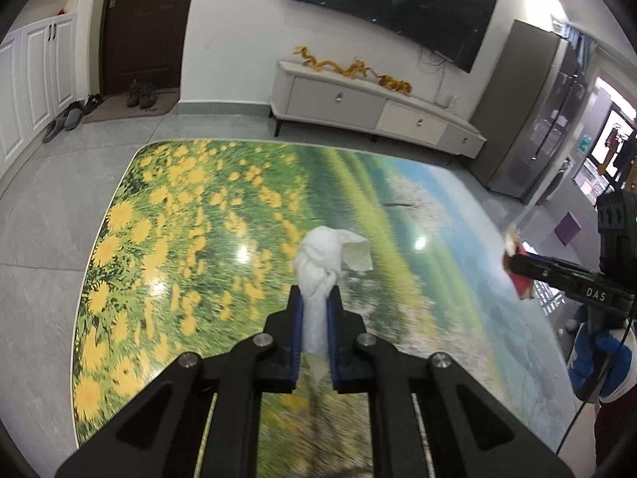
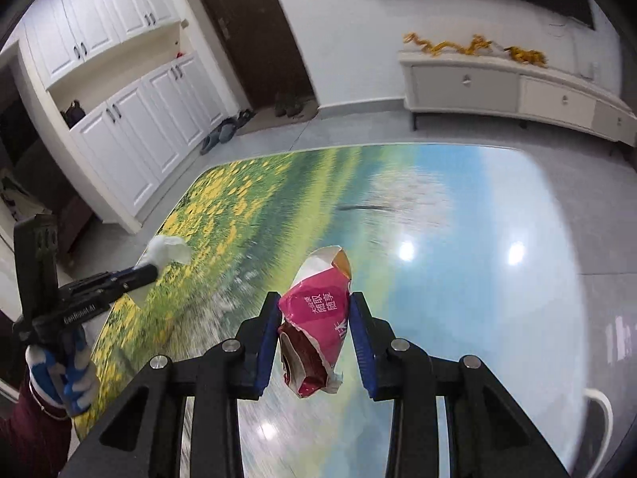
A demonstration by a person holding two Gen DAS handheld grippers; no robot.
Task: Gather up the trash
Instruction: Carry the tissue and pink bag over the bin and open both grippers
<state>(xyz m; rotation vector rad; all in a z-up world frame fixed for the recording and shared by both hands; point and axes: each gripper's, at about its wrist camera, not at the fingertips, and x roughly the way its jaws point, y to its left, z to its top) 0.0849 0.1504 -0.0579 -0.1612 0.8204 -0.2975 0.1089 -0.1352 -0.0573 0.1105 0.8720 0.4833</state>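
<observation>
My left gripper (image 1: pixel 315 292) is shut on a crumpled white tissue (image 1: pixel 324 257), which sticks out past the blue pads above the flower-print table (image 1: pixel 167 215). In the right wrist view that same gripper (image 2: pixel 149 270) shows at the left, the tissue (image 2: pixel 167 251) at its tip, held by a hand in a blue and white glove (image 2: pixel 63 374). My right gripper (image 2: pixel 314 298) is shut on a torn pink snack wrapper (image 2: pixel 318 318) with white print, lifted over the table (image 2: pixel 477 318). The left wrist view catches the right gripper (image 1: pixel 517 265) at the right edge with the wrapper (image 1: pixel 515 259).
A glossy table with a meadow print fills the foreground. Behind it stand a low white TV cabinet (image 1: pixel 378 111) under a wall TV (image 1: pixel 390 4), a dark door (image 1: pixel 147 24) with shoes (image 1: pixel 140 93) in front, white cupboards (image 2: pixel 131 119) and a grey fridge (image 1: pixel 529 107).
</observation>
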